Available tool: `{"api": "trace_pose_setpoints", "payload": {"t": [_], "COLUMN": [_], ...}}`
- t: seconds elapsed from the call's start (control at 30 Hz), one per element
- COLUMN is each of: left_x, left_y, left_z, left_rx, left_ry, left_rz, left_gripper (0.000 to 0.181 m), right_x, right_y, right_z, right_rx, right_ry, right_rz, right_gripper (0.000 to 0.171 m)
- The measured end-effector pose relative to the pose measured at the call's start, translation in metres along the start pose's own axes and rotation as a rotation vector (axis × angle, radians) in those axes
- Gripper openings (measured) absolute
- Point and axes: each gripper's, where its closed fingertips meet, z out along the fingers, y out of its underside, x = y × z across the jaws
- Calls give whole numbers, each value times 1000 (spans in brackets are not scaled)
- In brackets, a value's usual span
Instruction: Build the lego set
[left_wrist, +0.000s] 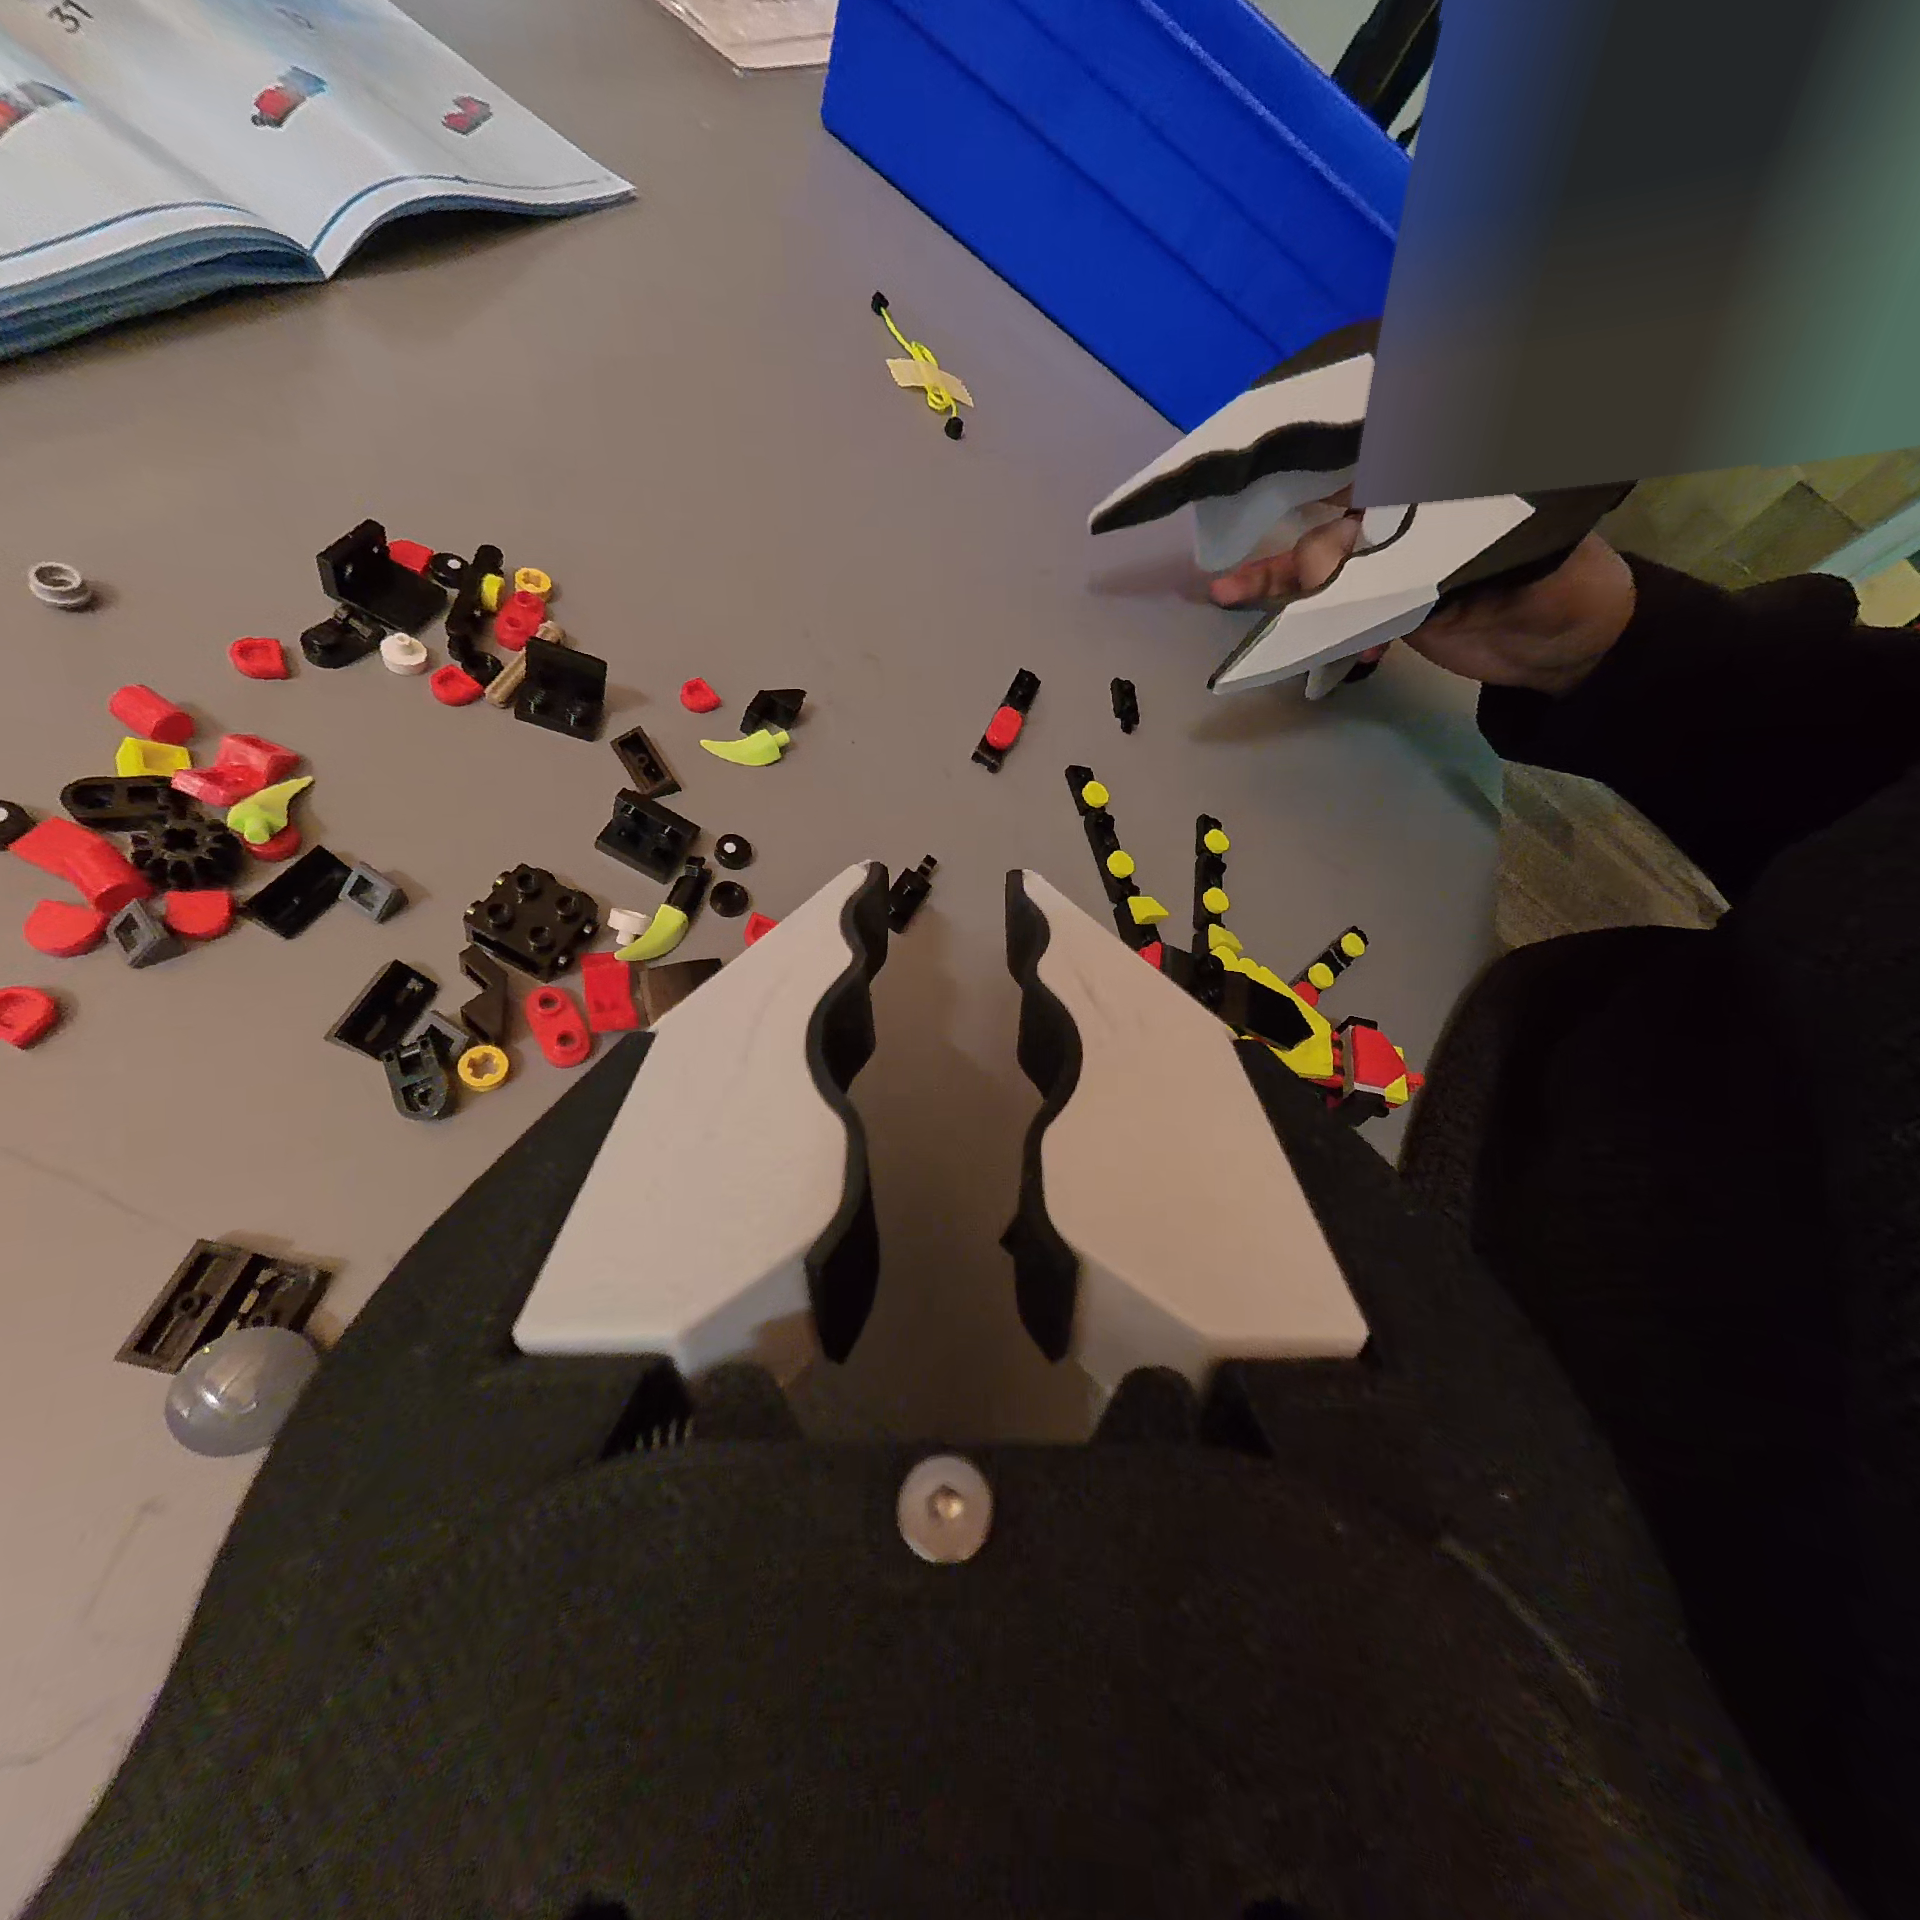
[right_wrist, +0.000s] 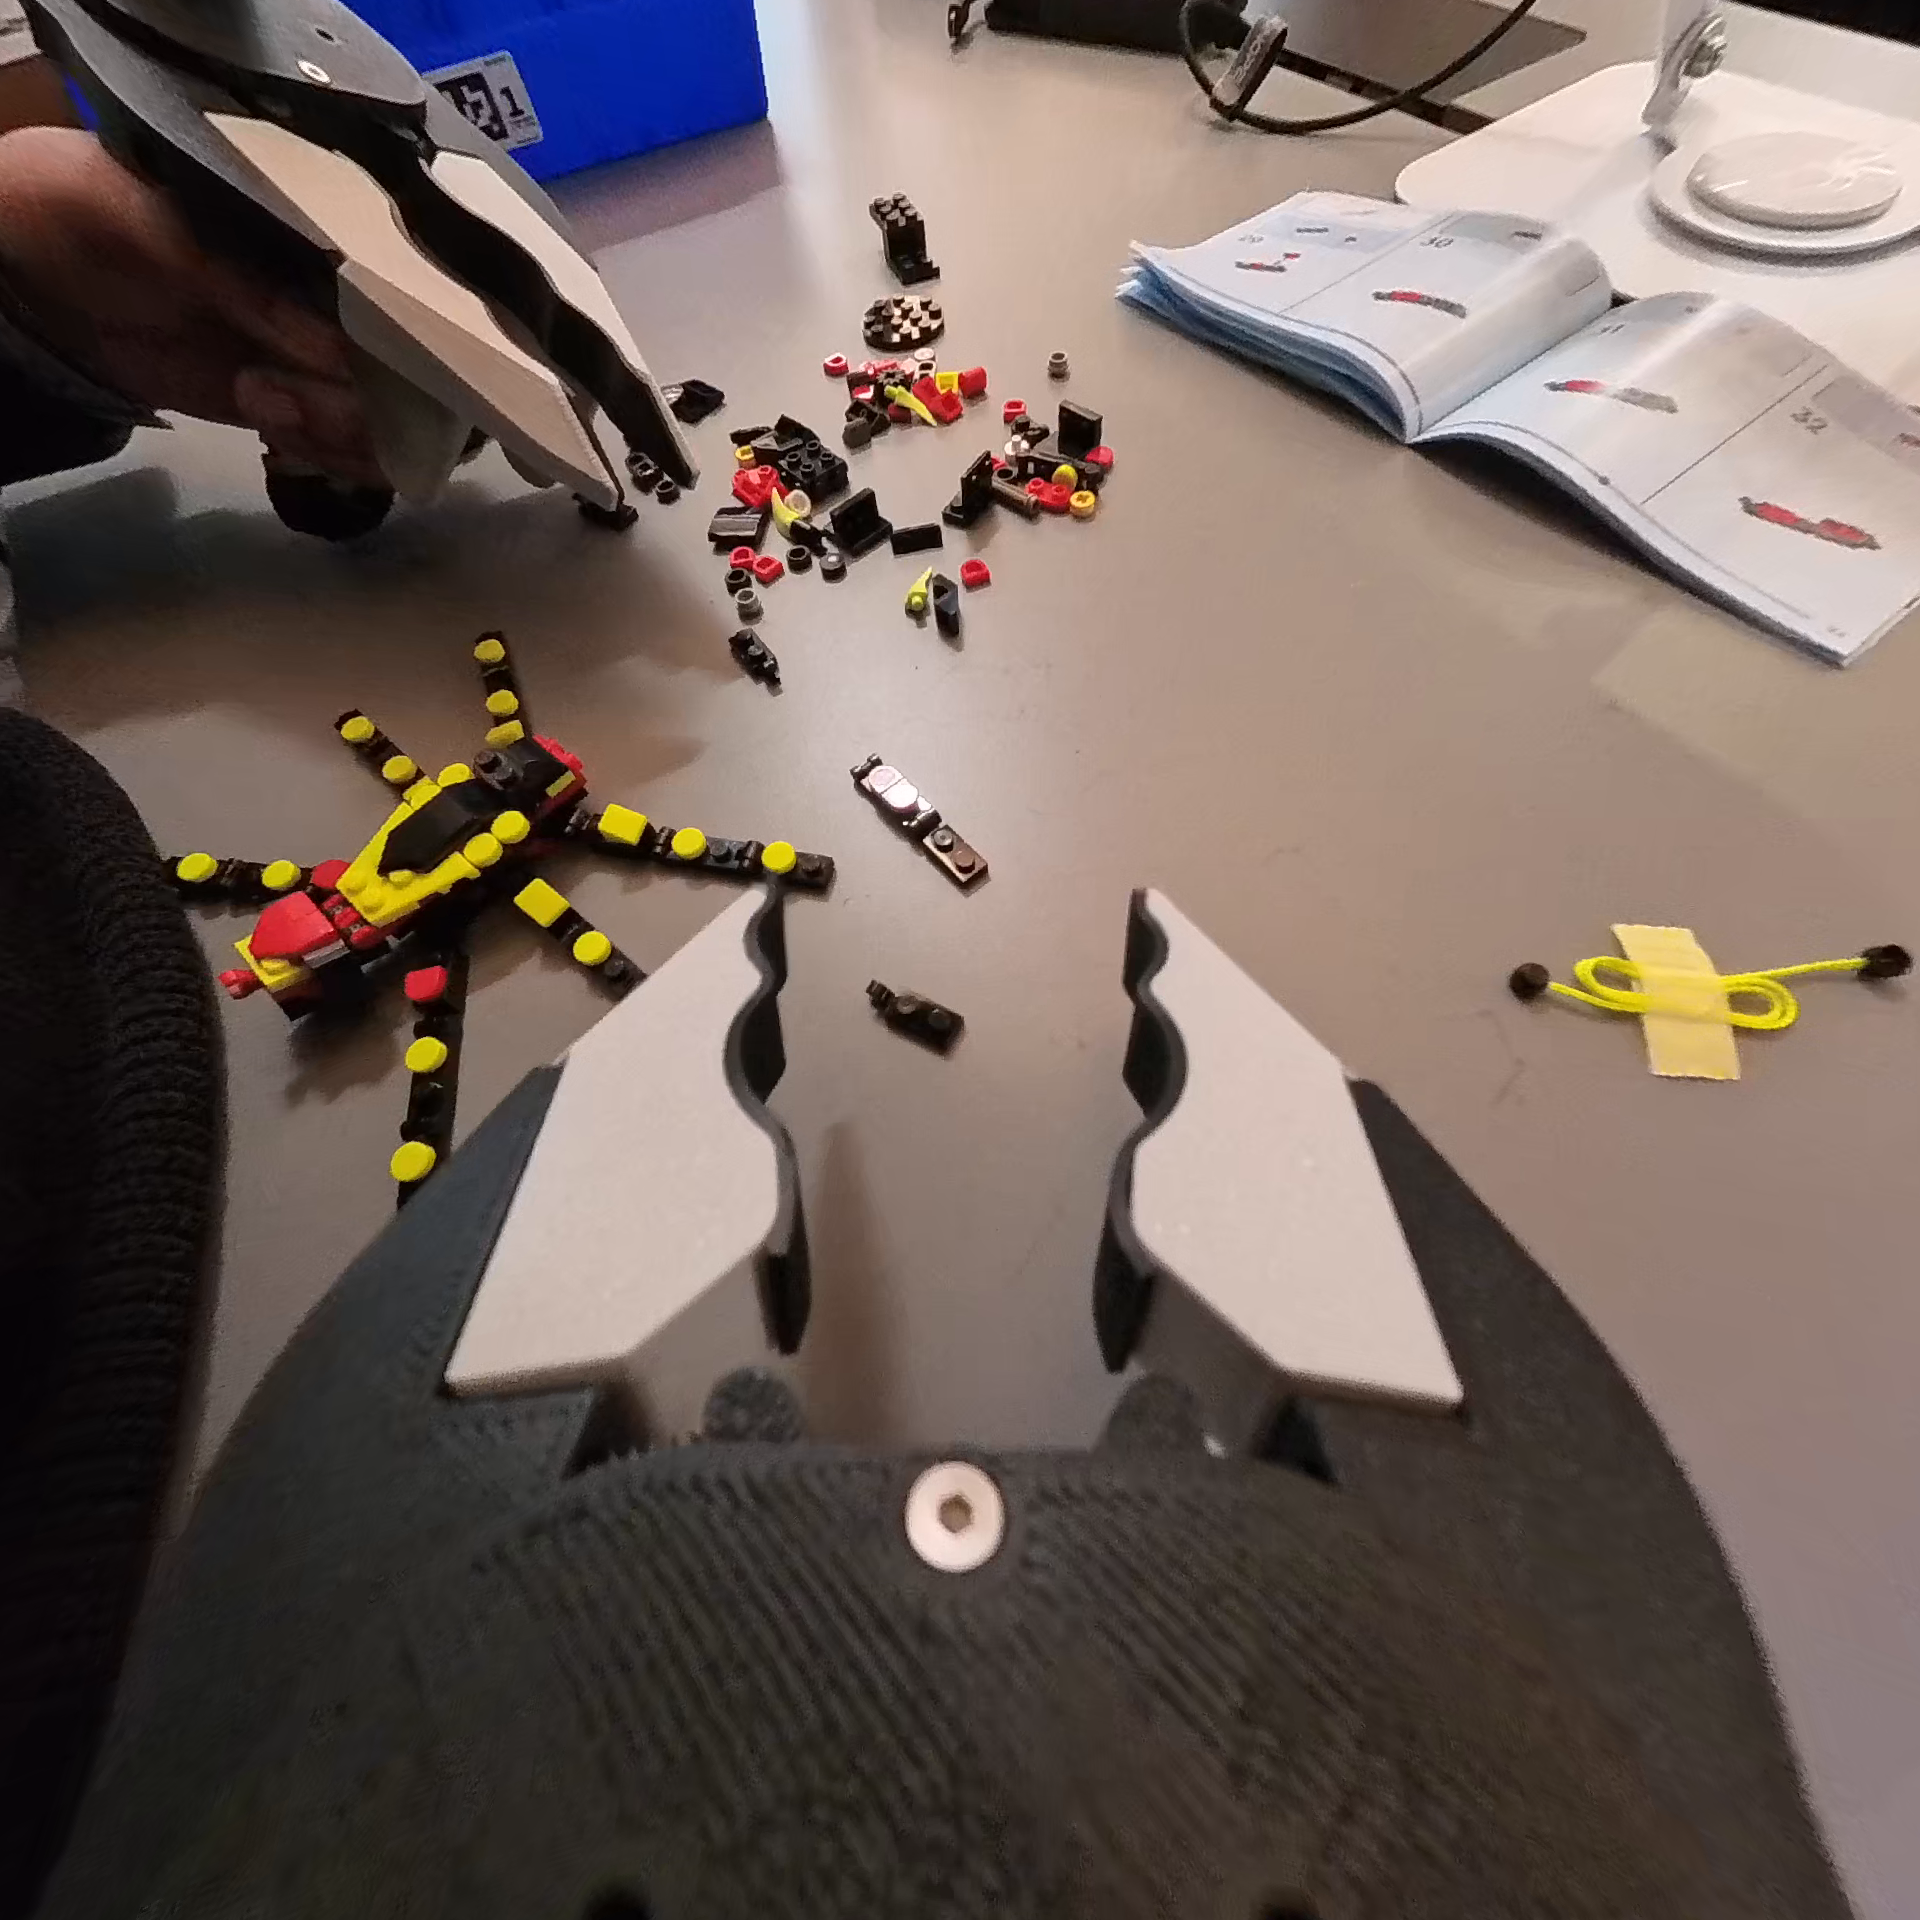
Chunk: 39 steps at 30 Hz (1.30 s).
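Lego pieces (right_wrist: 894, 457) lie in a loose heap on the grey bench (right_wrist: 1351, 790), red, black and yellow bits mixed together. Landmark for everything else is the half-built model (right_wrist: 436, 842), a yellow, red and black body with black legs dotted yellow, flat on the bench.

A blue bin (left_wrist: 1101, 177) stands beyond the heap, well away from the model; its inside cannot be seen from either view.

An open booklet (right_wrist: 1558, 353) lies far from the model, on the other side of the heap. A yellow string with a strip of tape (right_wrist: 1683, 992) sits apart from the model, past the right hand-held gripper.

The right hand-held gripper (right_wrist: 956, 899) hovers just beside the model with its jaws set wide and nothing between them. A small black piece (right_wrist: 914, 1013) lies on the bench in the gap between its fingers, and a longer black piece (right_wrist: 920, 821) lies just ahead.

The left hand-held gripper (left_wrist: 940, 878) is on the heap side of the model, its jaws parted a little and empty, its tips close to a small black piece (left_wrist: 909, 888) on the bench.
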Motion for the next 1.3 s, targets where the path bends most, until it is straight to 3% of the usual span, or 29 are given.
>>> {"api": "trace_pose_setpoints", "payload": {"t": [1.3], "left_x": [-1], "left_y": [1], "left_z": [0], "left_rx": [-1], "left_ry": [10], "left_rz": [-21], "left_gripper": [23], "right_x": [-3], "right_y": [7], "right_z": [1], "right_rx": [-42], "right_ry": [-71], "right_rz": [99], "right_gripper": [54]}}
